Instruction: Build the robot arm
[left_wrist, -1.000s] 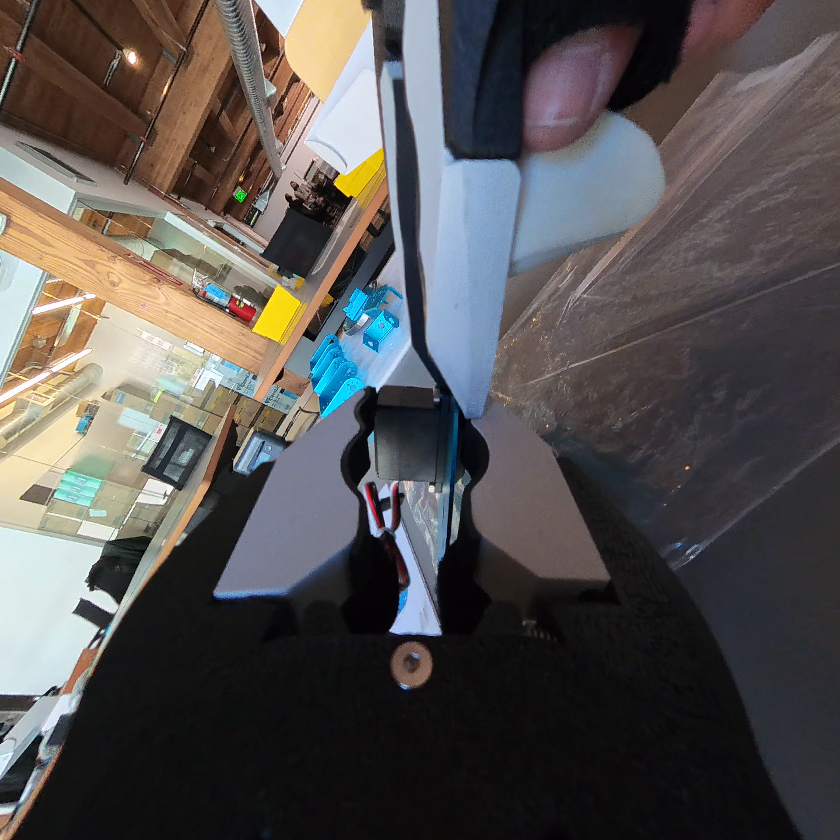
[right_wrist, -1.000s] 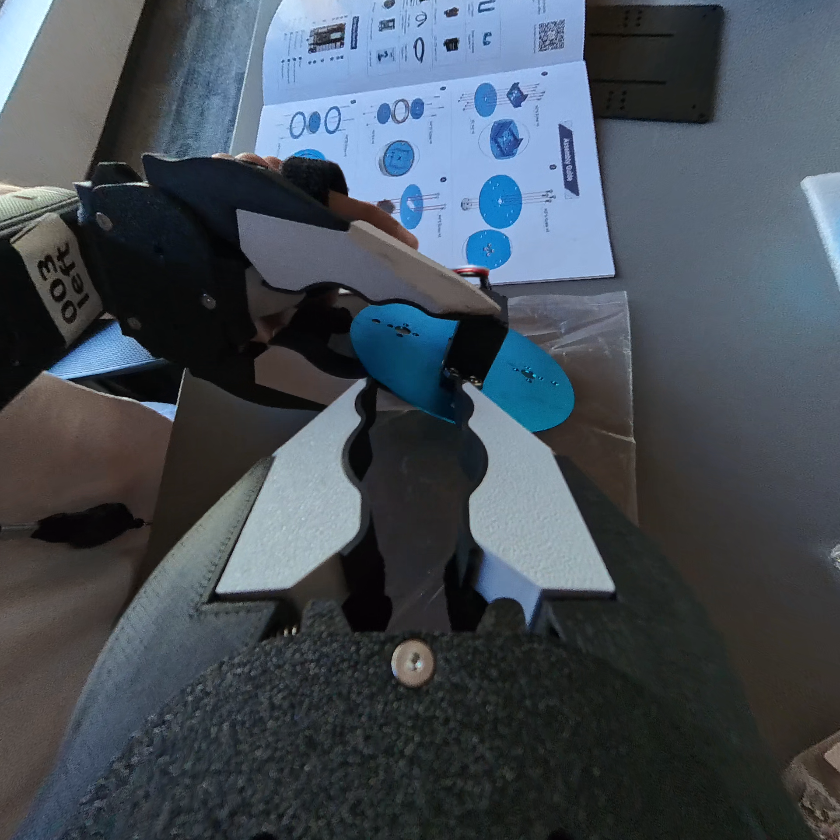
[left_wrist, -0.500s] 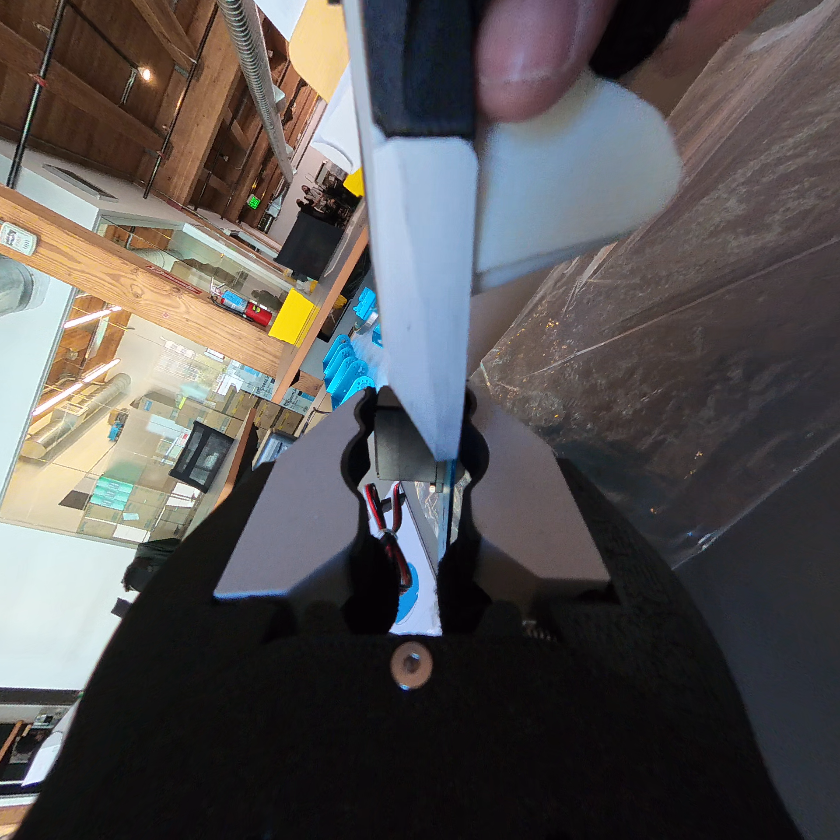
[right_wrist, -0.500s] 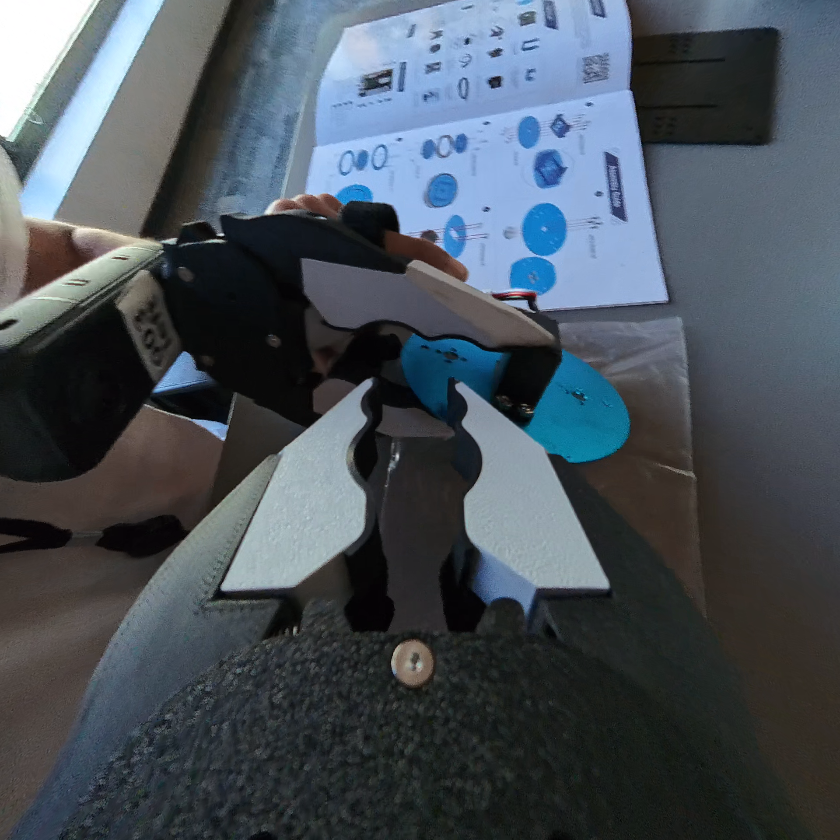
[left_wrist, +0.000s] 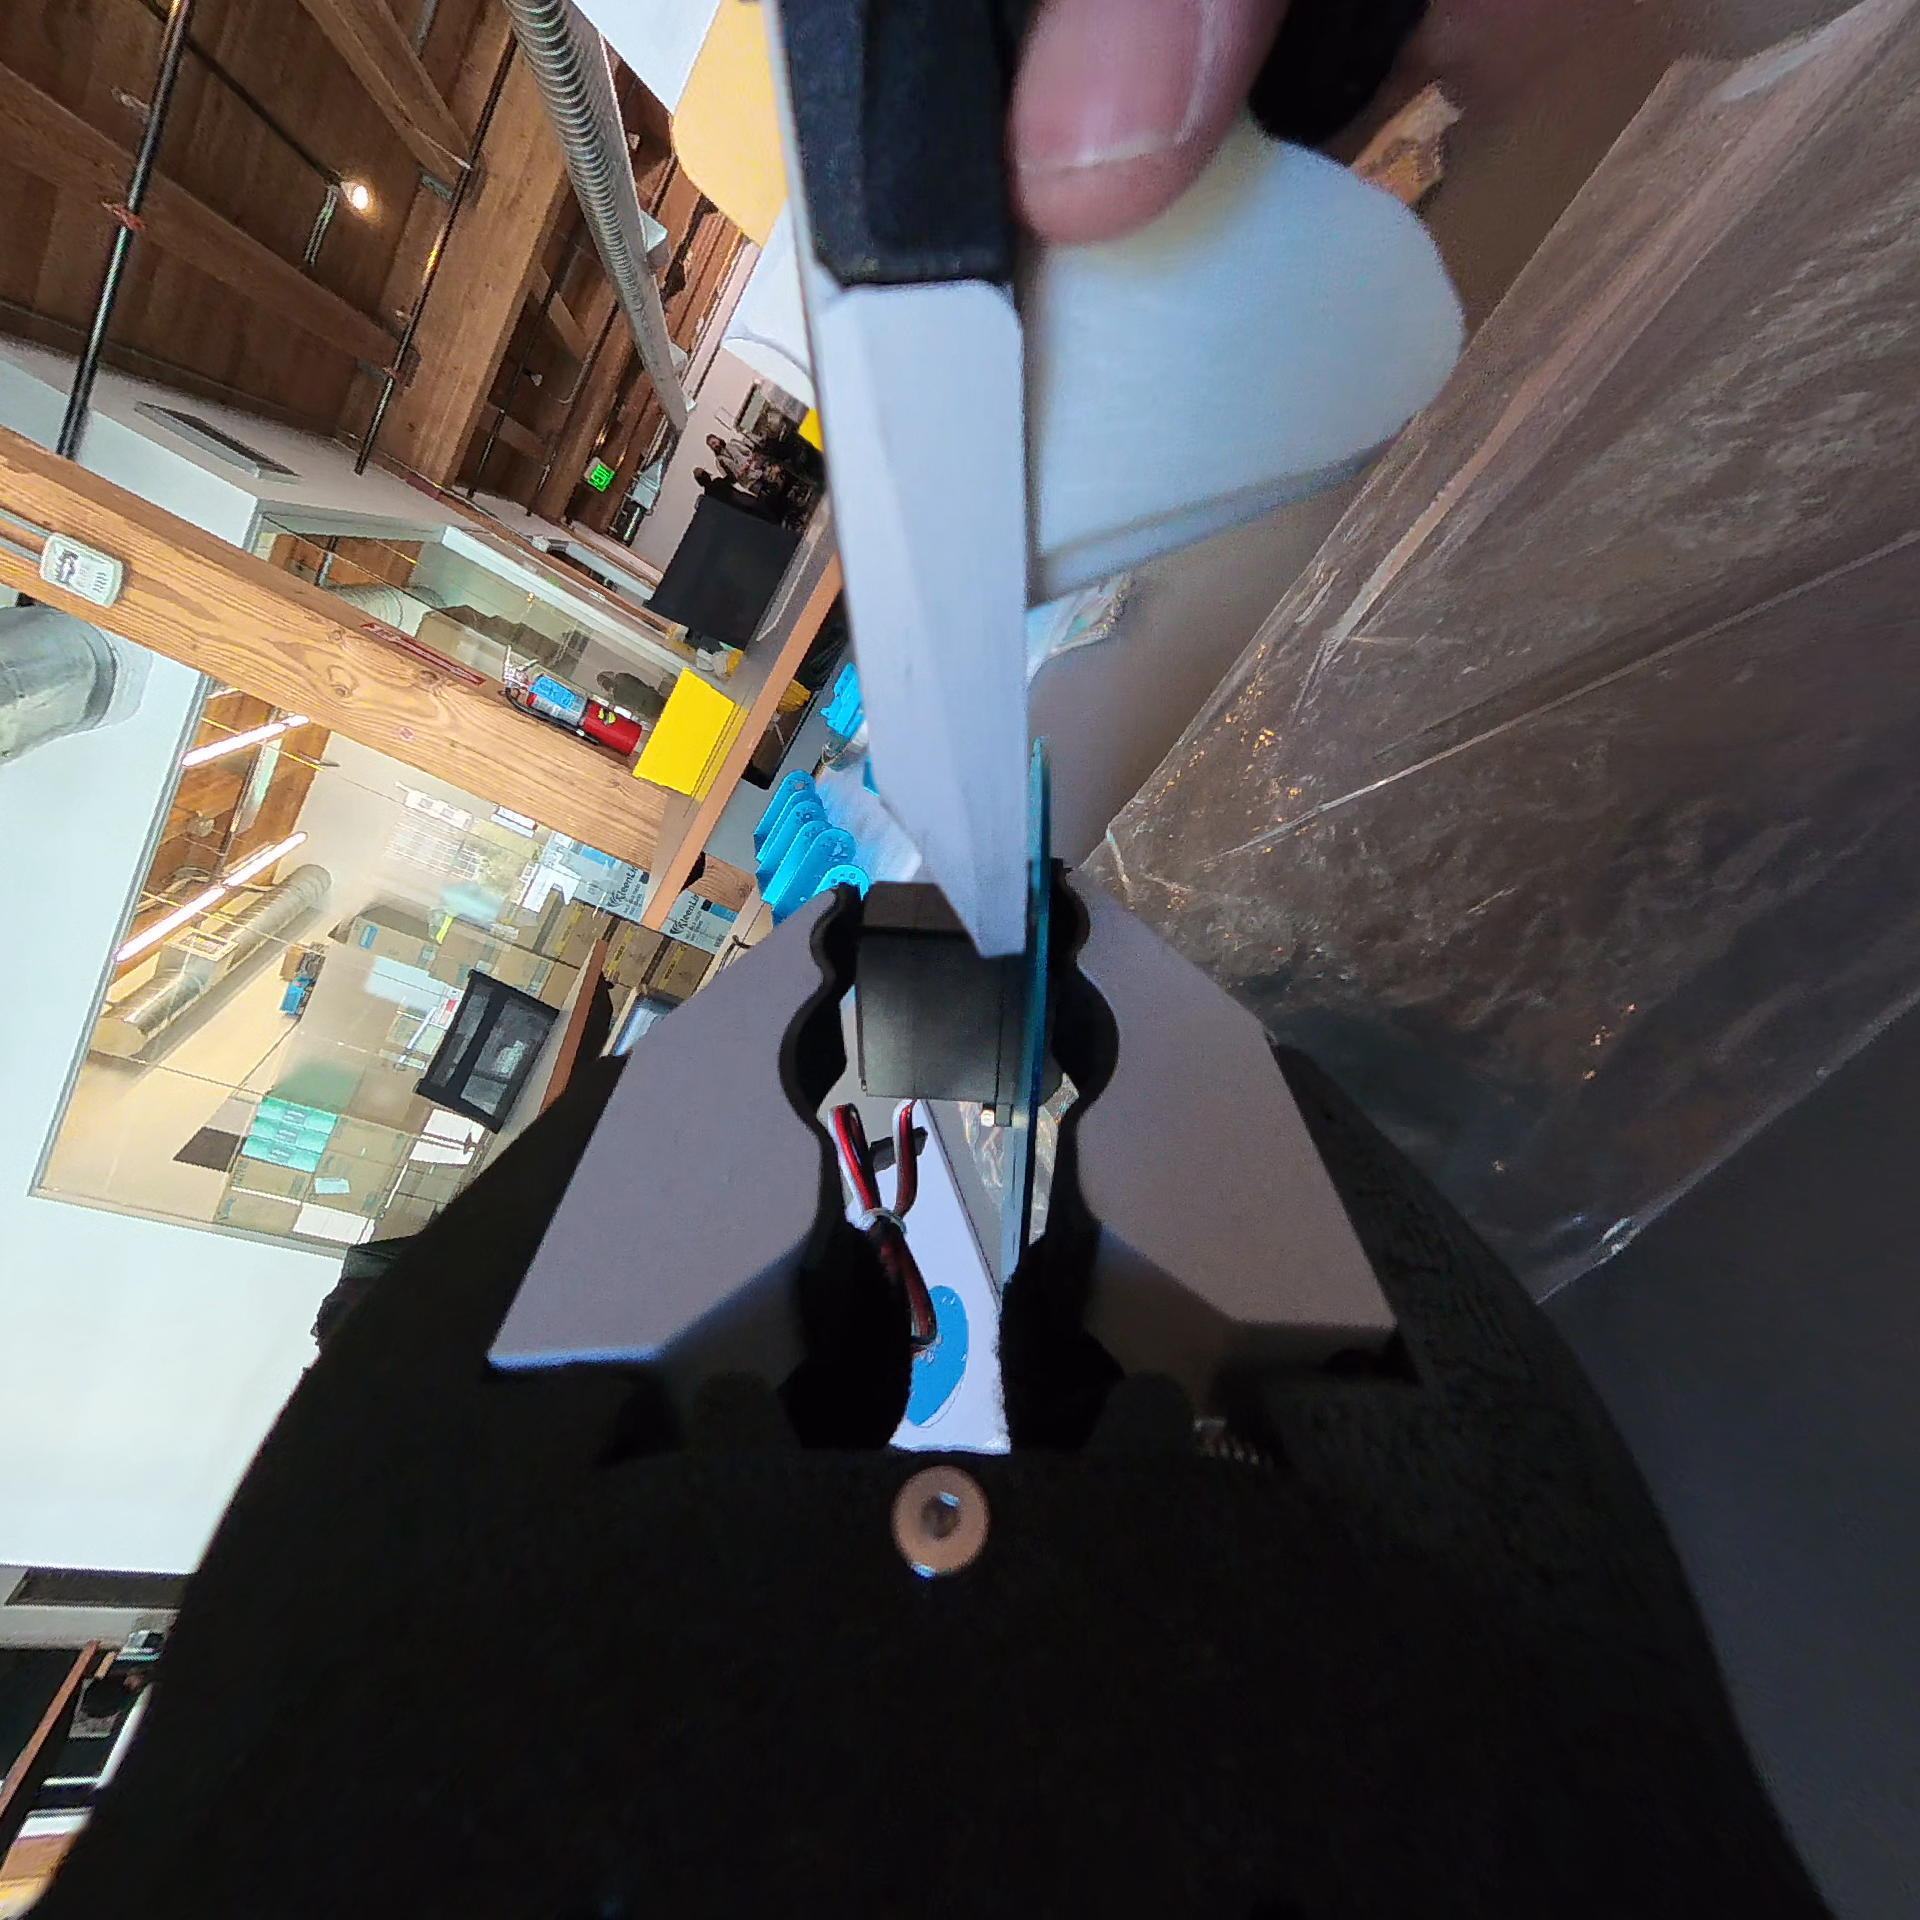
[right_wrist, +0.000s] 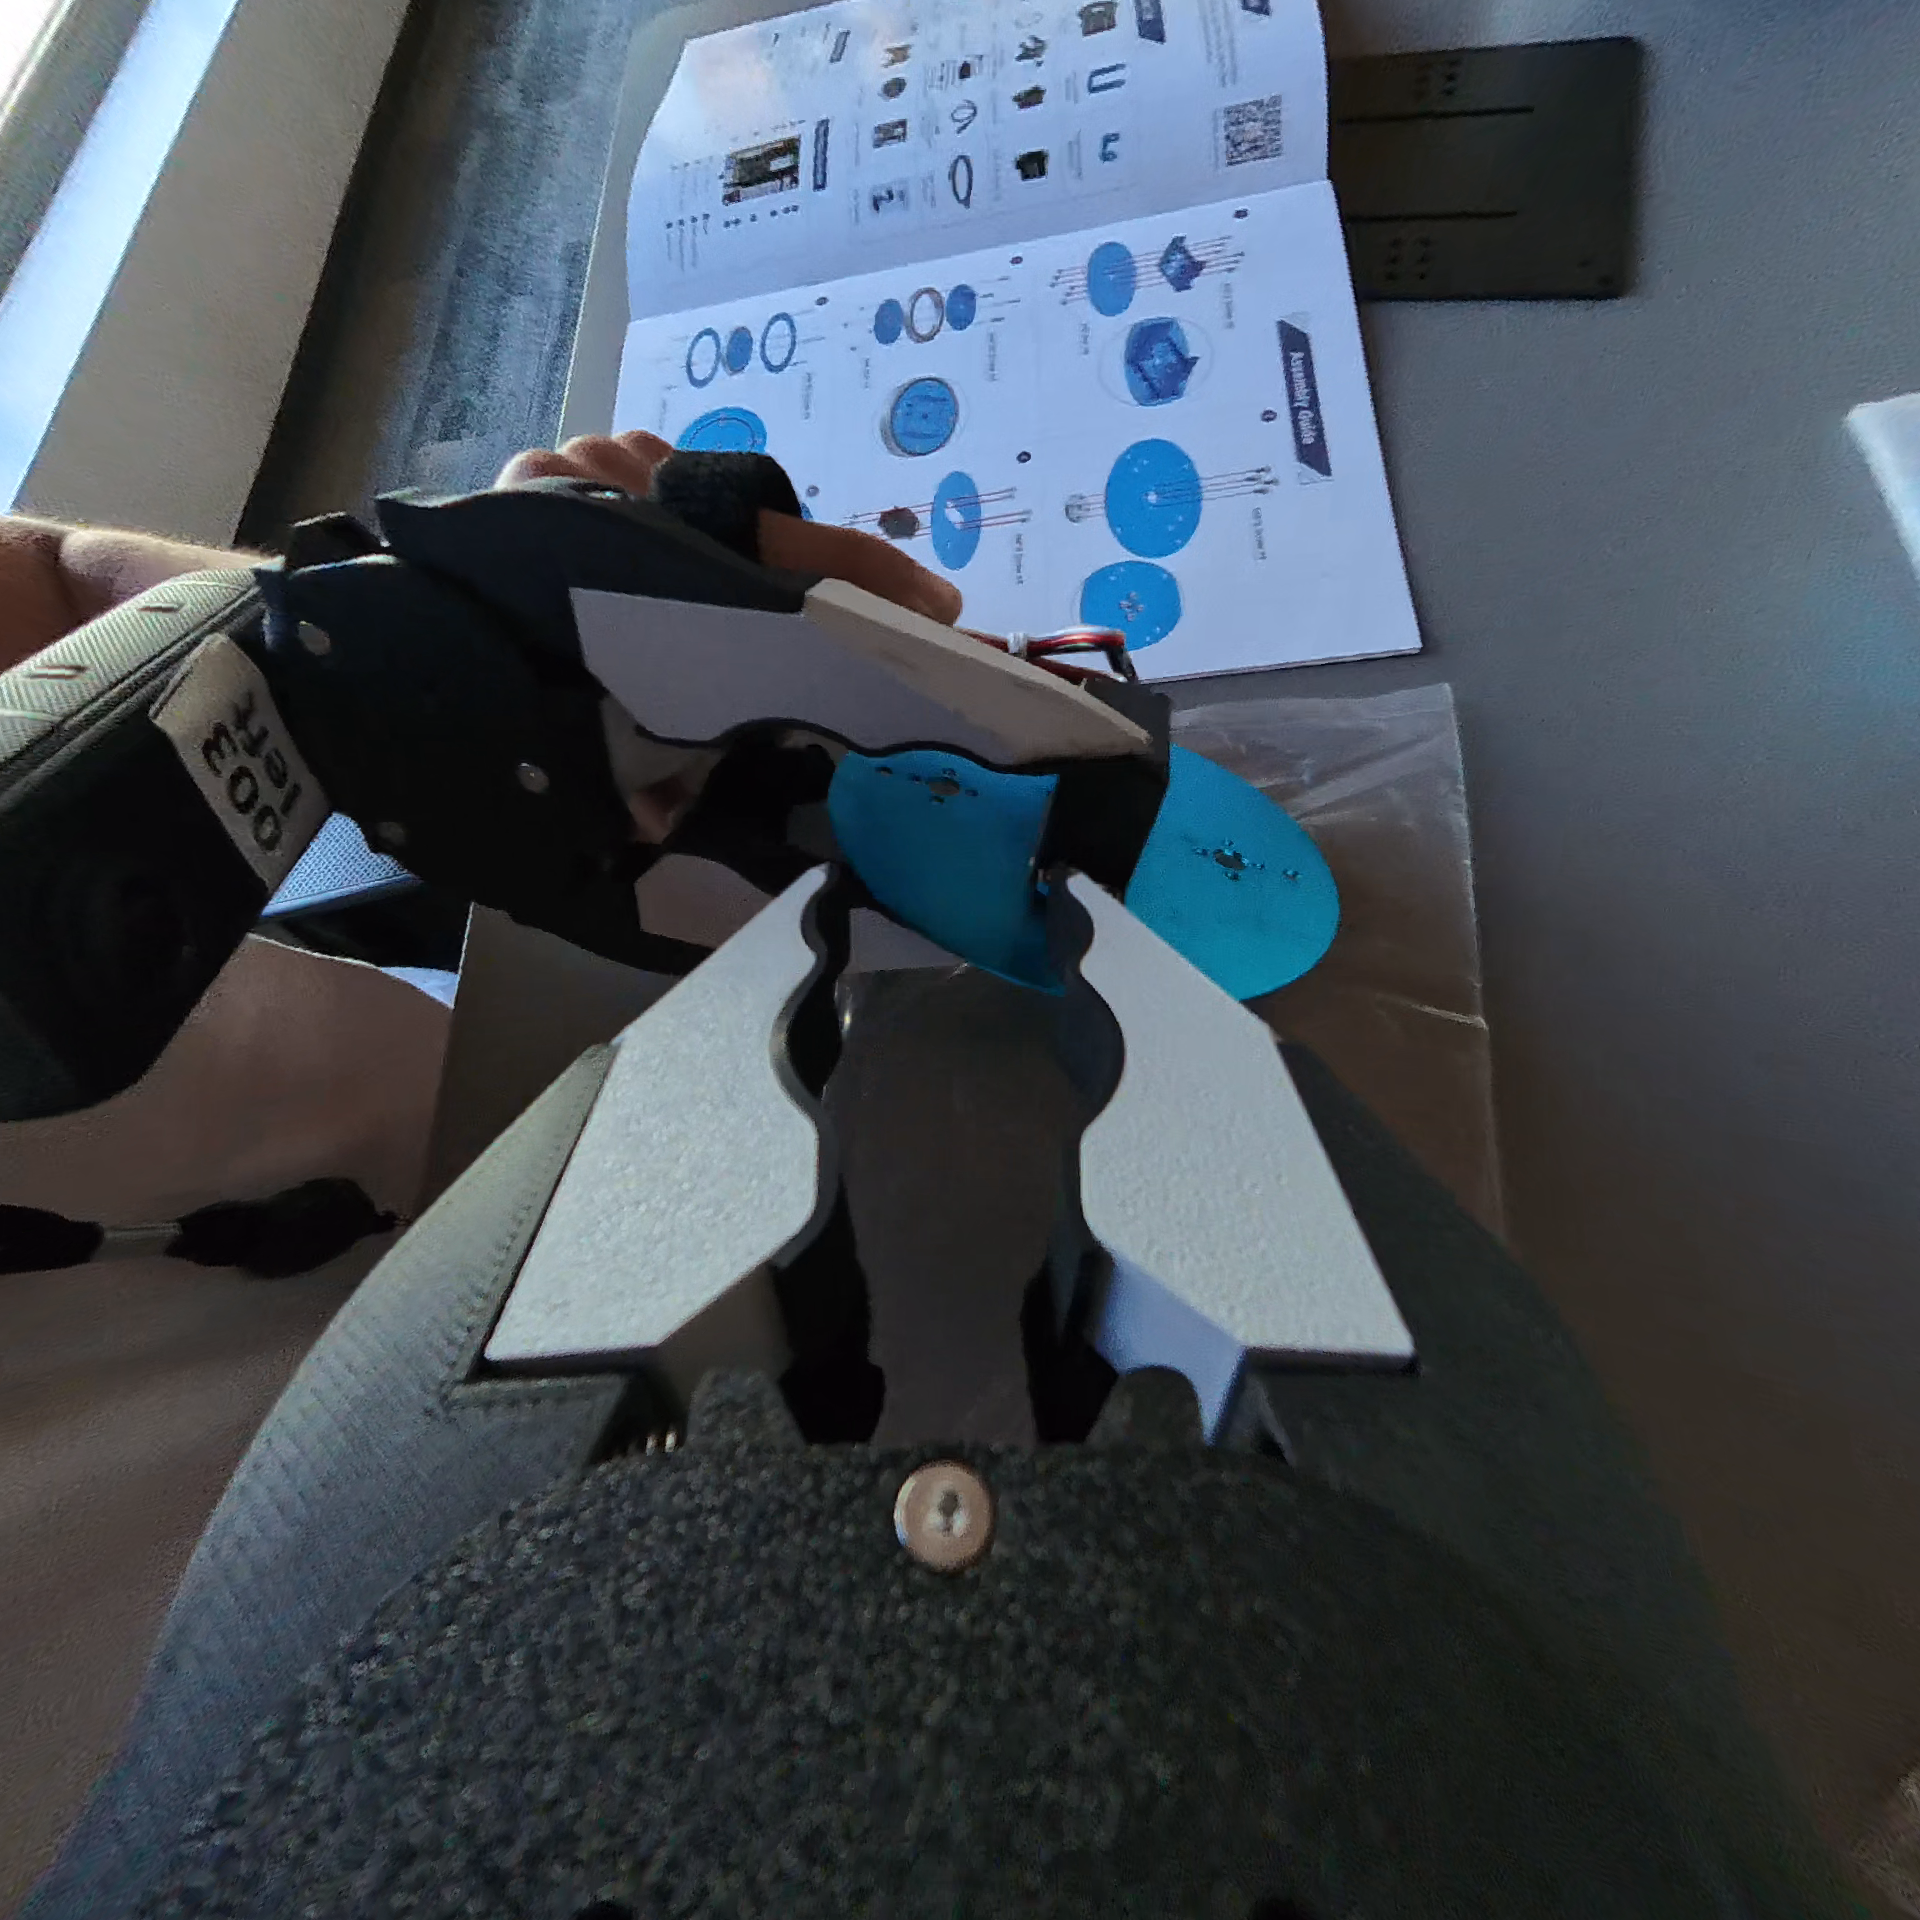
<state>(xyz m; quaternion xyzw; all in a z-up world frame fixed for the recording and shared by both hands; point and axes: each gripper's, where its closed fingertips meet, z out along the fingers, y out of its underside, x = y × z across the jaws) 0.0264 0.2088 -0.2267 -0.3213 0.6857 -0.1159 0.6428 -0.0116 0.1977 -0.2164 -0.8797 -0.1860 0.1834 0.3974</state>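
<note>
Blue disc (right_wrist: 1226, 883) seemingly blocks right tool (right_wrist: 951, 914) ahead.

Two hand-held grippers with grey fingers show: the left gripper (right_wrist: 1101, 800) and the right gripper (right_wrist: 951, 904). One flat round blue metal disc (right_wrist: 1226, 883) shows, with one small black boxy motor block (right_wrist: 1107, 810) on it. One open white instruction booklet (right_wrist: 1018, 343) lies on the one grey tabletop (right_wrist: 1683, 831), beside one black rectangular plate (right_wrist: 1486, 171) and one clear plastic bag (right_wrist: 1382, 862).
</note>
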